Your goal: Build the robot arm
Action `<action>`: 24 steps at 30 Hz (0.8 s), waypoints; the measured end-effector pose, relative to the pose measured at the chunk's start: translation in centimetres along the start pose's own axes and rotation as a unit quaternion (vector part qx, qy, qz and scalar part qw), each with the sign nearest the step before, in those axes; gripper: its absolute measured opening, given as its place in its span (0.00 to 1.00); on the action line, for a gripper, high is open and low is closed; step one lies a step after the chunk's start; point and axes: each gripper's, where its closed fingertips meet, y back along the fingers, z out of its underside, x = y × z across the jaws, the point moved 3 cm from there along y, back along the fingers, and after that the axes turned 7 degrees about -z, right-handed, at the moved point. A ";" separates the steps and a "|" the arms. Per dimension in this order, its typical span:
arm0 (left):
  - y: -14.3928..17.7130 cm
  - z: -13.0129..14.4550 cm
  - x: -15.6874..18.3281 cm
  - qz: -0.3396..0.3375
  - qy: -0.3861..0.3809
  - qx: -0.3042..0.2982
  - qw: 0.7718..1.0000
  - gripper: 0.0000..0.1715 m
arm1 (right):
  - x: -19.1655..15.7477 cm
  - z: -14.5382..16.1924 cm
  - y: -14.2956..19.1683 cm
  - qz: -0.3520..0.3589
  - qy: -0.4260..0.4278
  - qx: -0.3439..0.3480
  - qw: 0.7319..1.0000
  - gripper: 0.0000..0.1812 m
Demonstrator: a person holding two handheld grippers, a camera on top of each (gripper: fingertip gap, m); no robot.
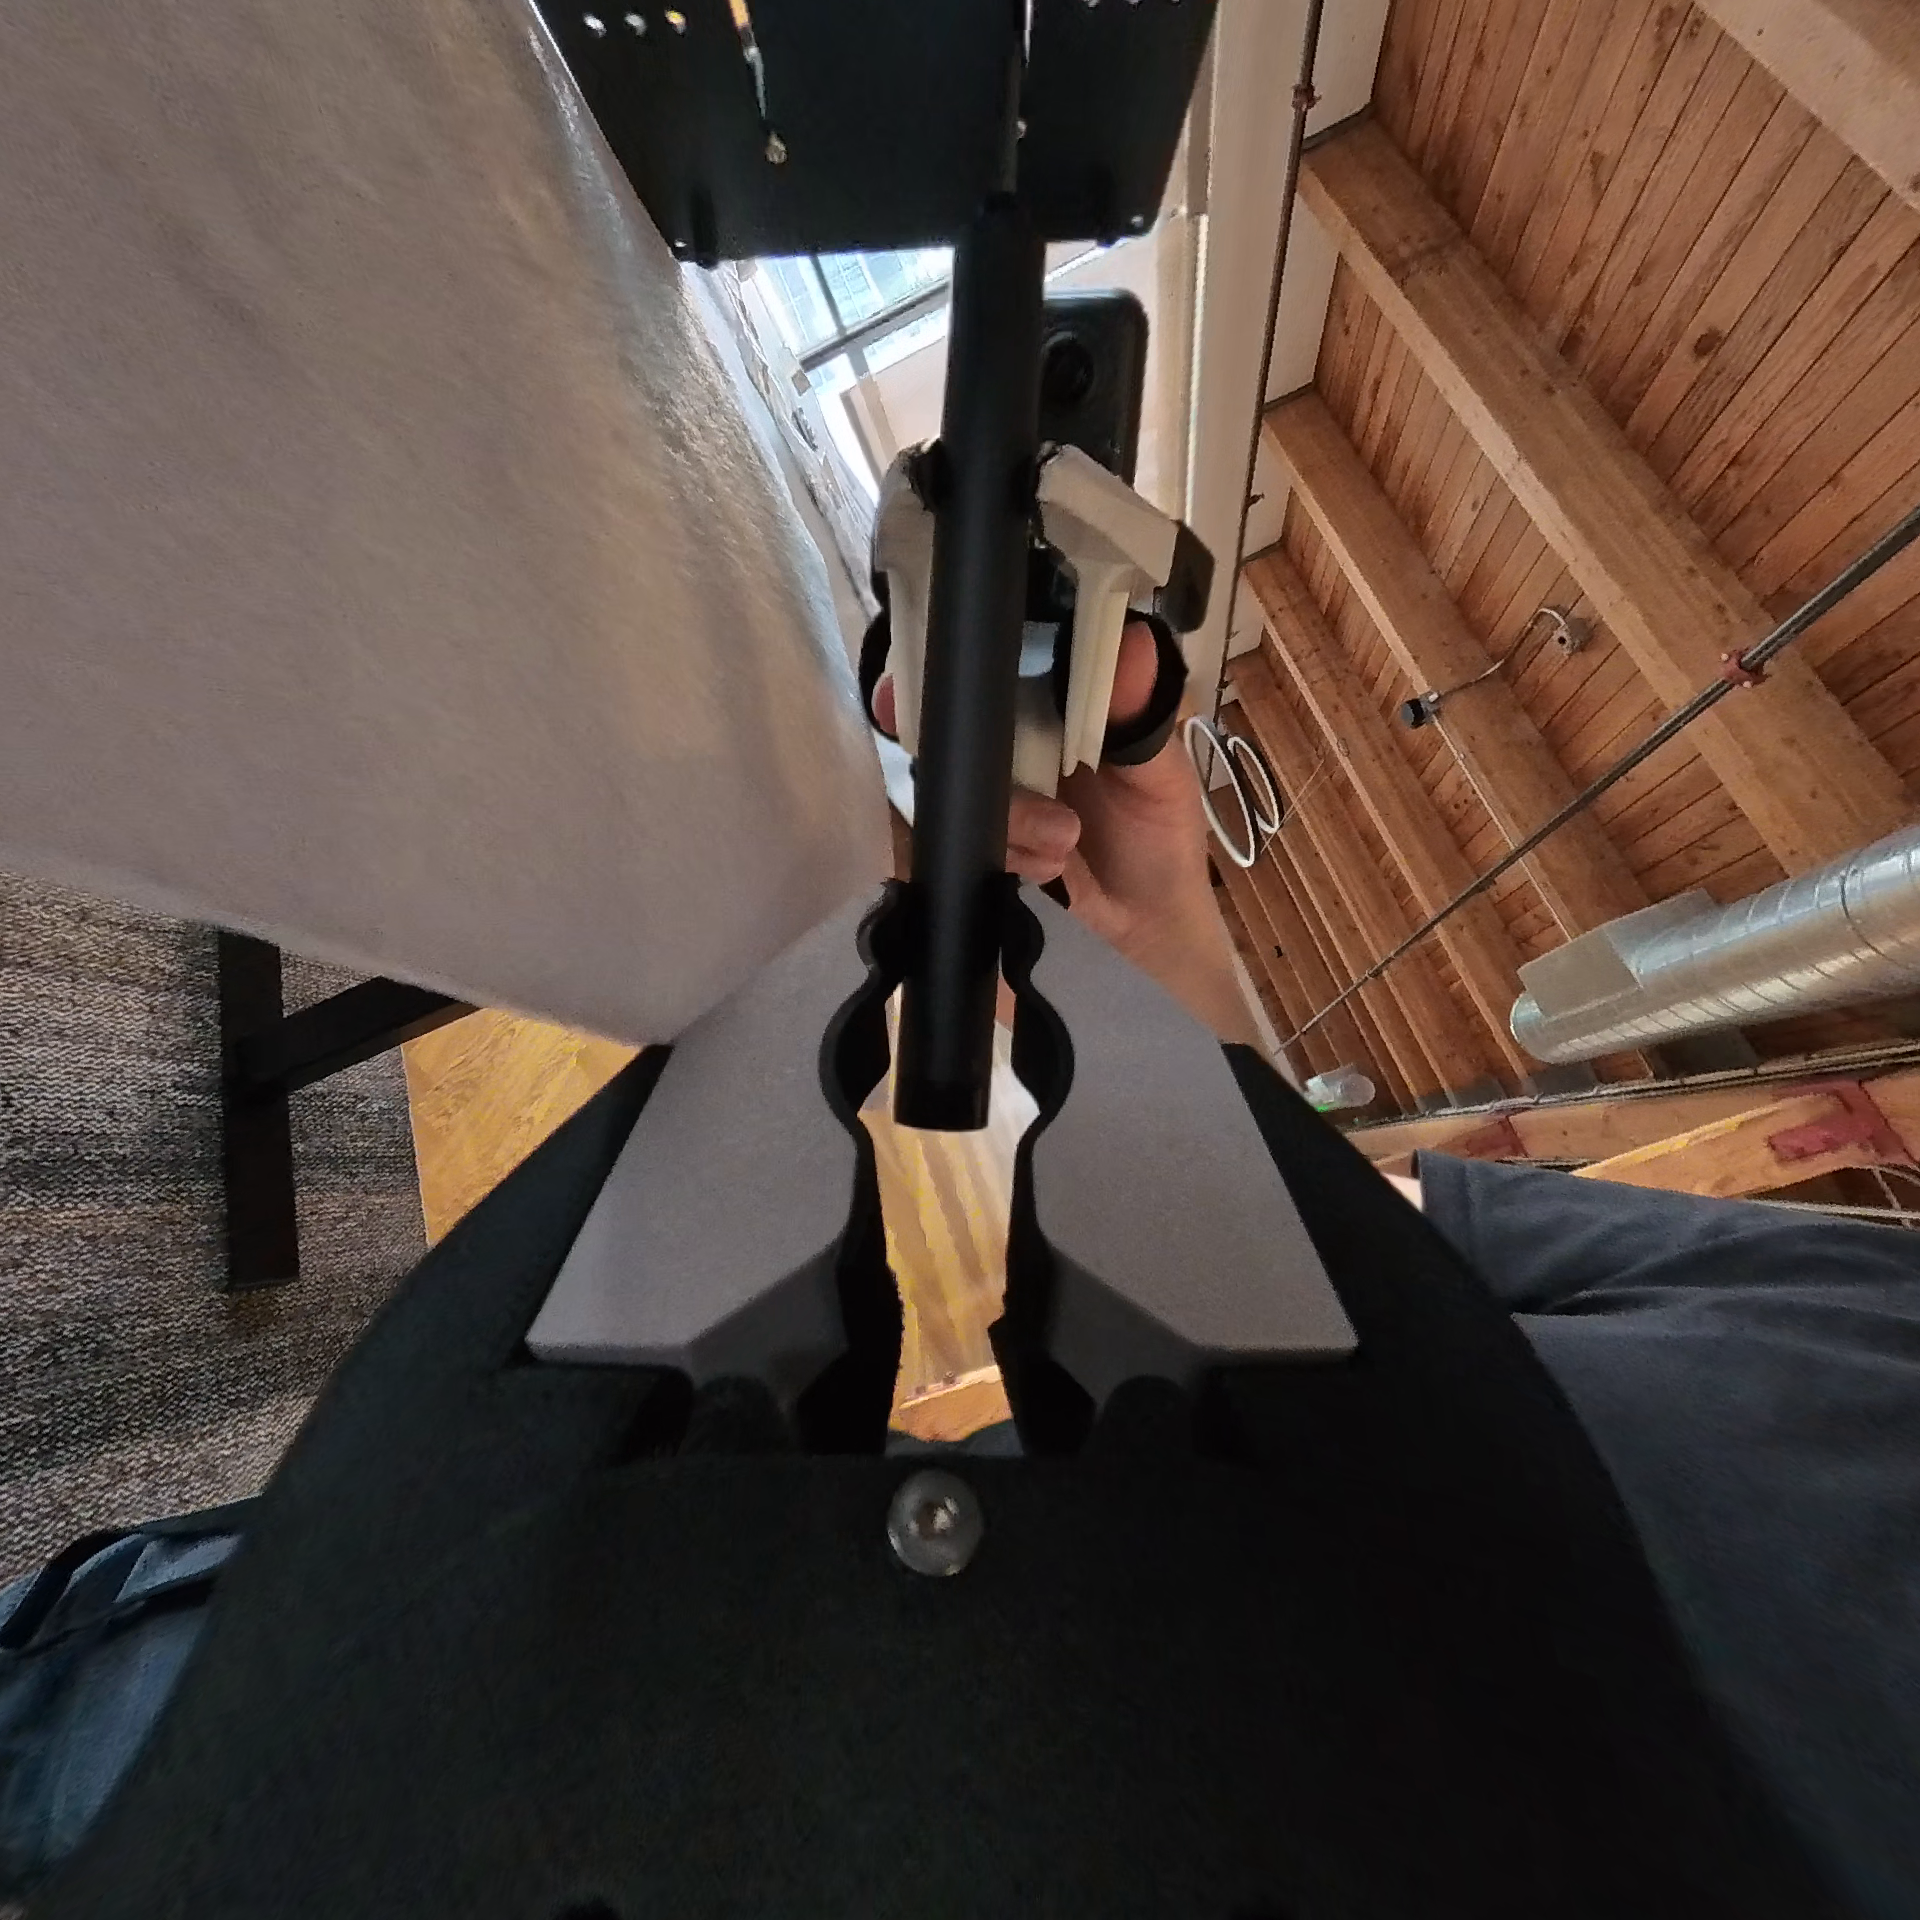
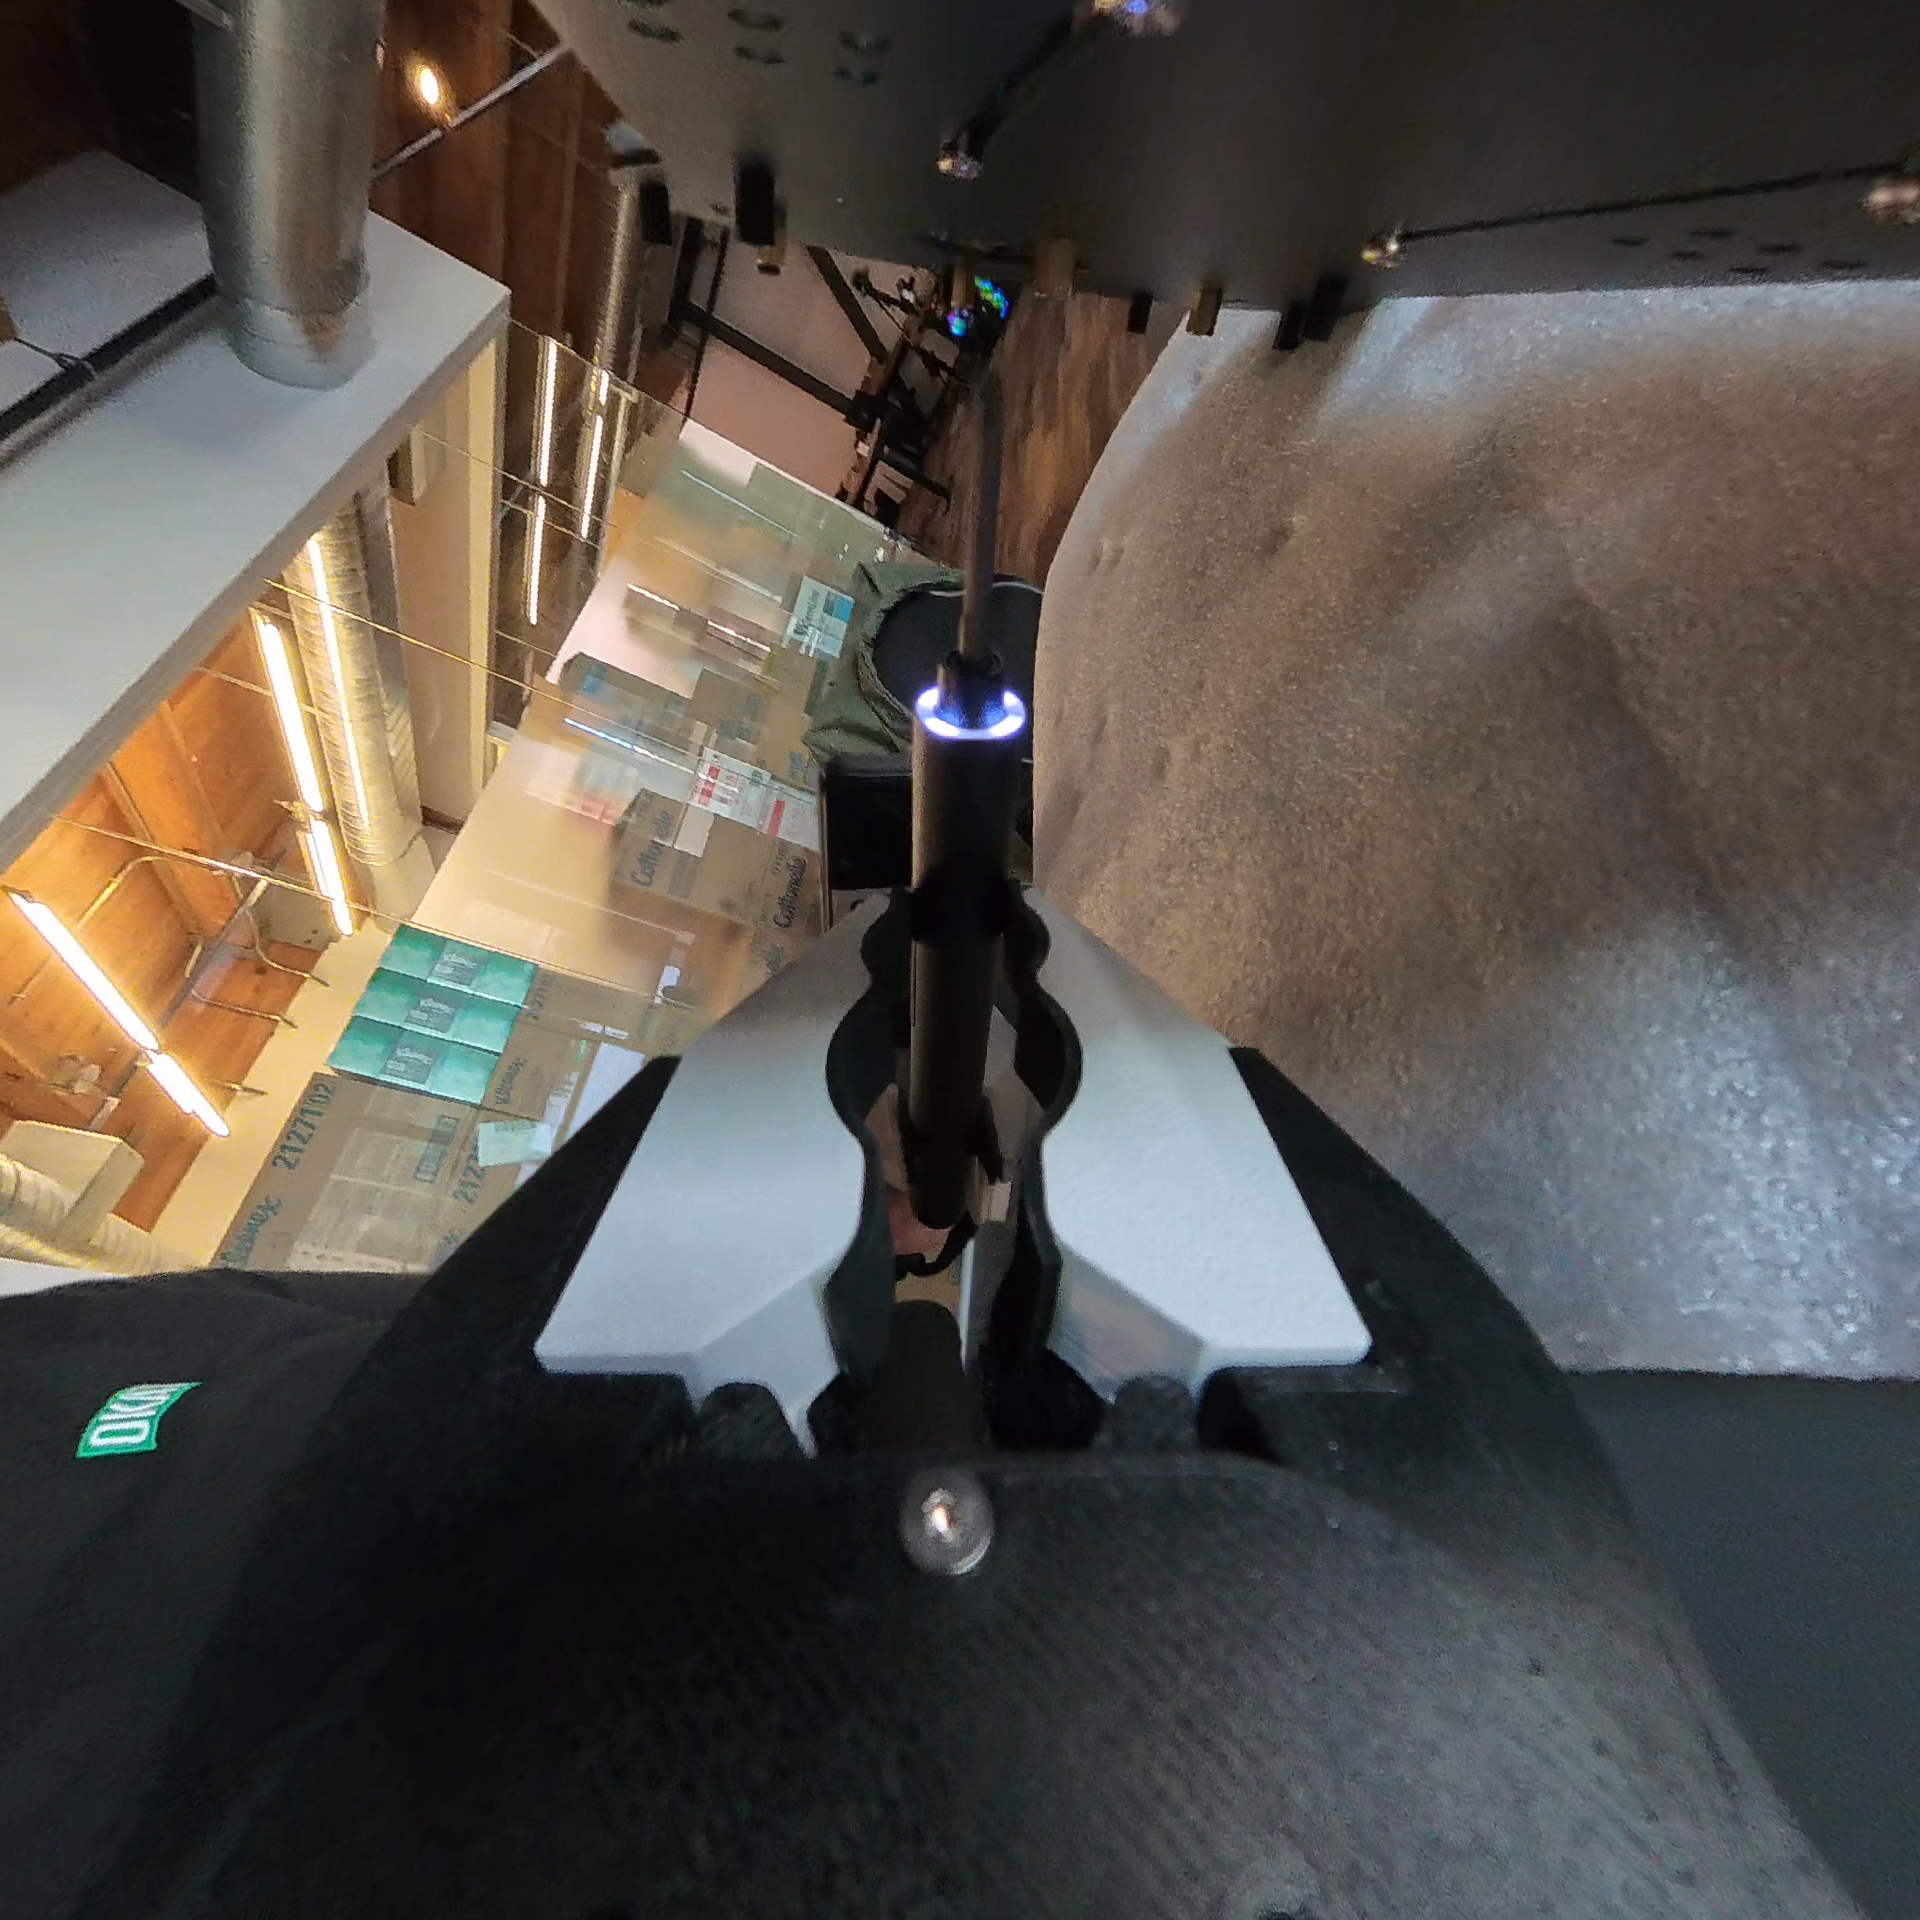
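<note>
Left hand-held gripper clamps the lower end of a black cylindrical tool; farther along it, the right hand-held gripper also clamps it. Its lit ring tip points toward a dark perforated panel beside white foam sheet.

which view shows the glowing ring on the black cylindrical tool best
The right wrist view: the black cylindrical tool, gripped by the right gripper, shows its lit blue-white ring and thin shaft. The left wrist view shows only the tool's plain butt end in the left gripper; no ring visible.
</note>
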 end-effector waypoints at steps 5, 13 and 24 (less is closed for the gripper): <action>-0.3 -0.2 -0.5 -0.003 0.006 0.001 1.000 0.09 | 0.8 -0.2 0.1 0.021 -0.005 -0.020 1.000 0.09; -0.6 0.1 -0.7 0.006 0.026 0.005 1.000 0.09 | 1.0 -0.4 -0.2 0.012 -0.032 -0.025 0.999 0.12; -0.3 0.0 -0.4 0.019 0.034 0.032 0.999 0.09 | 0.6 -0.5 -0.2 0.006 0.006 -0.043 0.999 0.12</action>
